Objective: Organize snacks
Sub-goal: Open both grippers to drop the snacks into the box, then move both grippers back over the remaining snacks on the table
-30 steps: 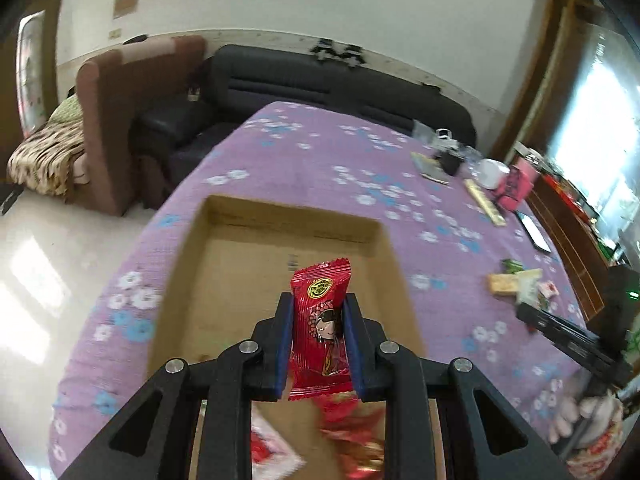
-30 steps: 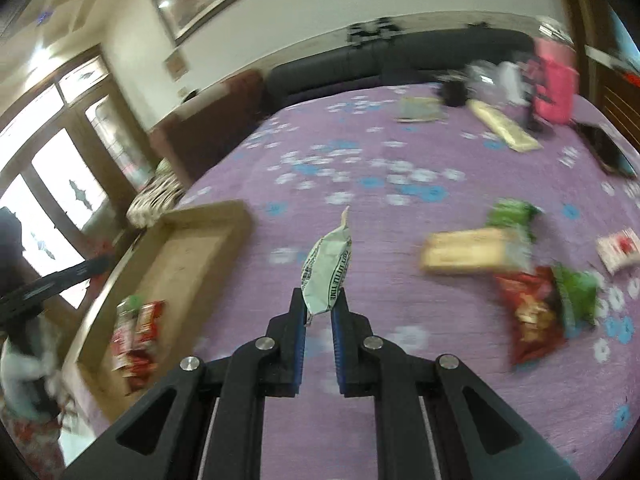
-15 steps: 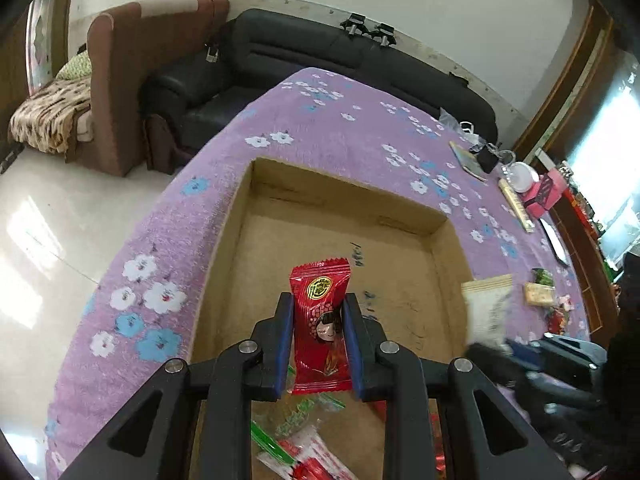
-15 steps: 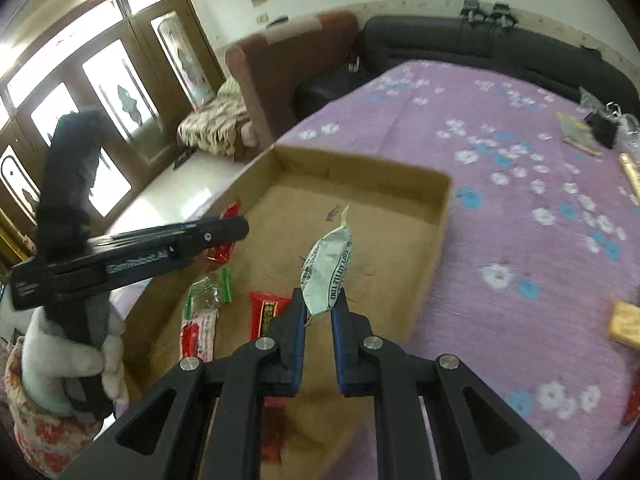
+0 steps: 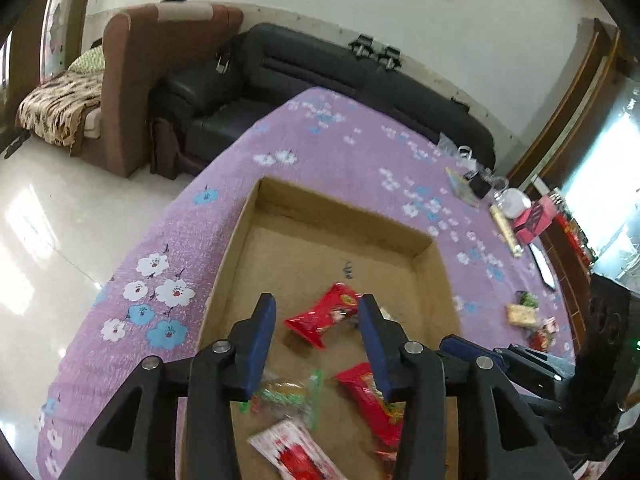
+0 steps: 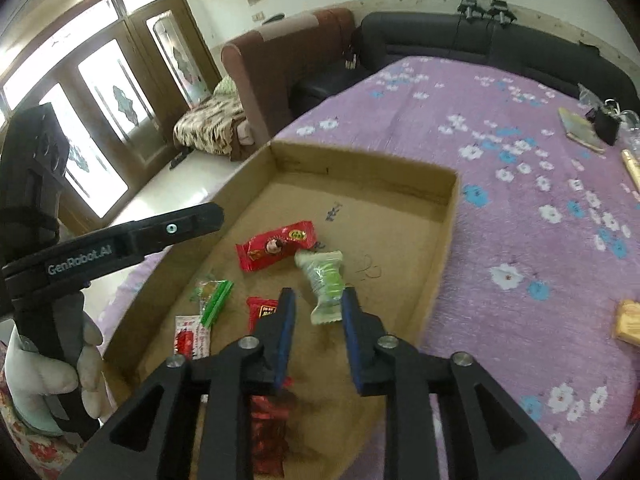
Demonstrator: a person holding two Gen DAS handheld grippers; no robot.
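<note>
Both grippers are held over the shallow cardboard box [image 6: 448, 200] on the purple flowered tablecloth [image 6: 520, 168]. The left gripper [image 5: 316, 316] is seen with its jaws opening; nothing is pinched, and the red snack packet [image 5: 324, 316] lies free on the box floor below the gap. The right gripper [image 6: 318, 312] is likewise opening; the green-and-white packet [image 6: 324, 284] appears between the blue pads but not pressed by them, resting on or dropping to the box floor just beside the red one. Other wrappers are noted at the near end of the box: a green sweet [image 6: 214, 296] and a red-and-white sachet [image 6: 188, 336]. More snacks [image 5: 520, 314] remain on the cloth, far right of the box.

Risks judged: a light wrapper may cling to a pad and be dragged out when a gripper is lifted. The two grippers are close; a collision is possible on withdrawal. The low box wall could be caught.
</note>
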